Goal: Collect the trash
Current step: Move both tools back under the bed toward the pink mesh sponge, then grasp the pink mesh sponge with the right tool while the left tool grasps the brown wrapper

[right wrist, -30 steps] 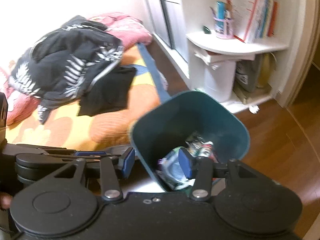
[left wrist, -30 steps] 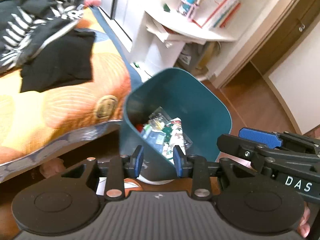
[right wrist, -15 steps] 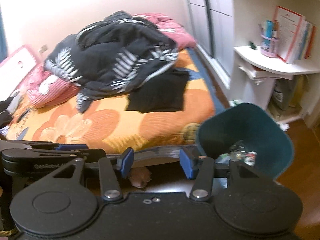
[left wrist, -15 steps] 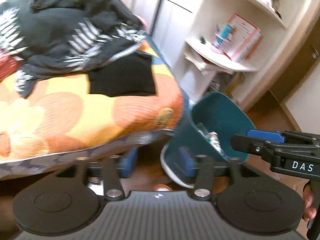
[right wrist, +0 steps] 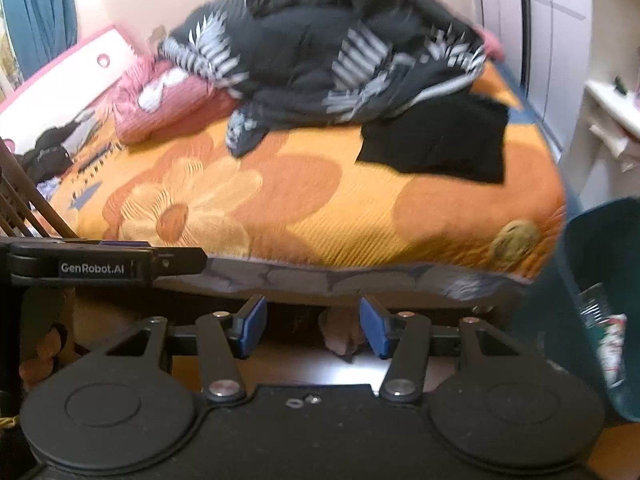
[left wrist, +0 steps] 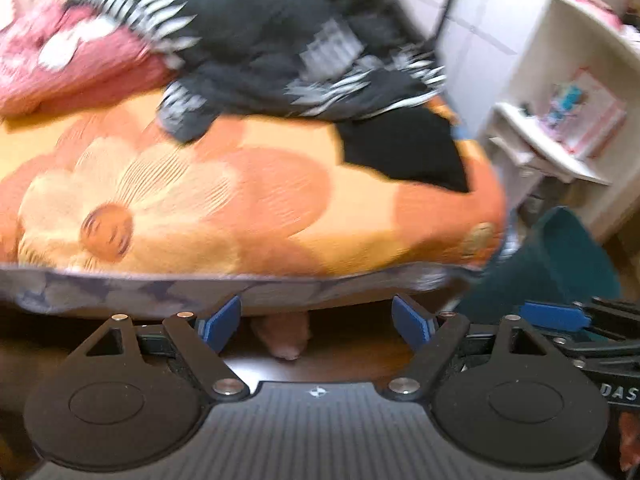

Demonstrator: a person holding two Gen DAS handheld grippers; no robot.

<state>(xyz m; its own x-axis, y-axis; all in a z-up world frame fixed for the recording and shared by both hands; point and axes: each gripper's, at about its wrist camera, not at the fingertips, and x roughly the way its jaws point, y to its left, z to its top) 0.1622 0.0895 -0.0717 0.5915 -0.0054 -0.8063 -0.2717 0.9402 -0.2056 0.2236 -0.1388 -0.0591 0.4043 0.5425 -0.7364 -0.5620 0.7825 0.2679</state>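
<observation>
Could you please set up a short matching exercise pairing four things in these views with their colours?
Things:
1. trash bin
2. bedspread
3. pillow
4. folded garment

Colours:
A. plain black
B. pink and white
C. teal
D. orange with flowers

Pairs: 1-C, 2-D, 3-B, 4-A
</observation>
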